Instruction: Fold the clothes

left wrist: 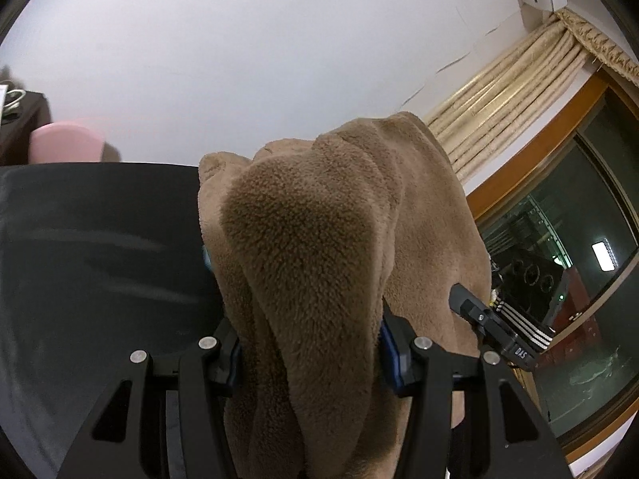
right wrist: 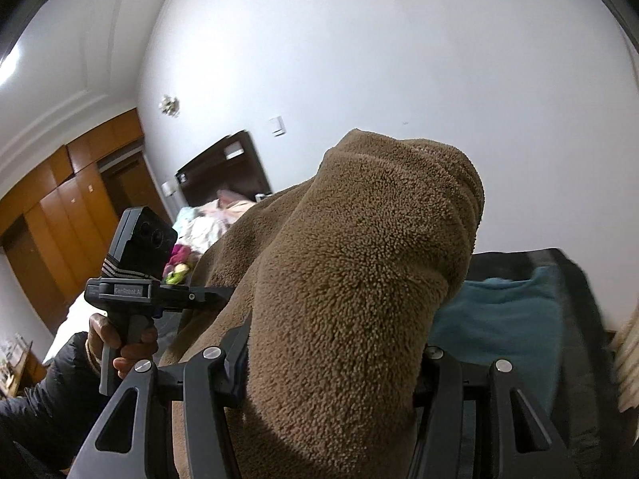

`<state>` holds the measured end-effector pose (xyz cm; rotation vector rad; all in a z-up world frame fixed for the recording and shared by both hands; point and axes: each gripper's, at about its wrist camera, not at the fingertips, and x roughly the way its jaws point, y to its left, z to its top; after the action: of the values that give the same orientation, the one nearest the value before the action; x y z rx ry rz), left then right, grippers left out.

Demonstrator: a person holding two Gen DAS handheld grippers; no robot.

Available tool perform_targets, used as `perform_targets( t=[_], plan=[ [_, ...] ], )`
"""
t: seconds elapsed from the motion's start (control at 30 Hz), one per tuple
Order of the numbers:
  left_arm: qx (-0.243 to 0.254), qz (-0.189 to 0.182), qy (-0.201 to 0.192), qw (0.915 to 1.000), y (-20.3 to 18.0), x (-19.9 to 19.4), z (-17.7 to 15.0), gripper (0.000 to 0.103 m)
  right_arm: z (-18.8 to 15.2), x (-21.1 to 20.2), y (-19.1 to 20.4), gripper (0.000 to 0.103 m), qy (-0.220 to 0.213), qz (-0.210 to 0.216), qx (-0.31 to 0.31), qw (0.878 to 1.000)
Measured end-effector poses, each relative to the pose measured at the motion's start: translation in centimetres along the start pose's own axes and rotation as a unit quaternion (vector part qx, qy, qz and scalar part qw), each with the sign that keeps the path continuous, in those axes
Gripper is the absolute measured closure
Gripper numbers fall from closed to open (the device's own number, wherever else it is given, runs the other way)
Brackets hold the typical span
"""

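Bright indoor light (fisheye-warped, blurred edges)

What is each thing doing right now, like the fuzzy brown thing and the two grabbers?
brown fleece garment: lifted, bunched, held at two spots.
left gripper: shut on the brown fleece garment.
right gripper: shut on the brown fleece garment.
teal cloth: lying flat on the dark surface.
dark surface: lying below the garment.
curtain: drawn aside beside the window.
person's hand: gripping the left gripper's handle.
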<state>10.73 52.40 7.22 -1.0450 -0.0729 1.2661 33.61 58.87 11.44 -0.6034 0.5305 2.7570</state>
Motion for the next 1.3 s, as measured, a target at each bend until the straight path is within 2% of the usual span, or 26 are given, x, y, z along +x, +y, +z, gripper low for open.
perform_targets(
  t=[0.2, 0.43, 0.73, 0.9, 1.0, 1.07, 1.17, 1.3],
  plan=[
    [0.005, 0.004, 0.017, 0.9998, -0.6, 5.0, 0.9, 0.047, -0.8, -1.6, -5.3, 0.047, -0.004, -0.021, 0.017, 1.000],
    [0.014, 0.033, 0.028, 0.9990, 0.2, 7.4, 0.5, 0.048, -2.1, -0.5, -10.5, 0.047, 0.012, -0.027, 0.041, 0.999],
    [0.076, 0.098, 0.035, 0.9918, 0.0, 10.4, -0.1, 0.048, -4.0, 2.2, -12.9, 0.047, 0.035, -0.051, 0.048, 0.997],
    [0.107, 0.138, 0.023, 0.9844, -0.6, 10.9, -0.7, 0.042, -4.7, 2.9, -13.4, 0.046, 0.038, -0.072, 0.050, 0.995],
    [0.110, 0.161, 0.017, 0.9806, -1.6, 10.8, -0.5, 0.034, -4.6, 2.7, -13.2, 0.040, 0.036, -0.092, 0.047, 0.994],
    [0.114, 0.171, 0.011, 0.9786, -2.2, 10.2, -0.5, 0.032, -4.5, 2.1, -12.4, 0.031, 0.031, -0.114, 0.036, 0.992],
    [0.115, 0.180, 0.003, 0.9770, -1.6, 7.8, -1.3, 0.032, -5.0, -0.1, -10.7, 0.023, 0.012, -0.155, 0.005, 0.988],
    [0.115, 0.173, -0.029, 0.9778, -3.1, 5.3, -1.0, 0.032, -5.8, -3.3, -8.2, 0.020, -0.034, -0.206, -0.036, 0.977]
  ],
)
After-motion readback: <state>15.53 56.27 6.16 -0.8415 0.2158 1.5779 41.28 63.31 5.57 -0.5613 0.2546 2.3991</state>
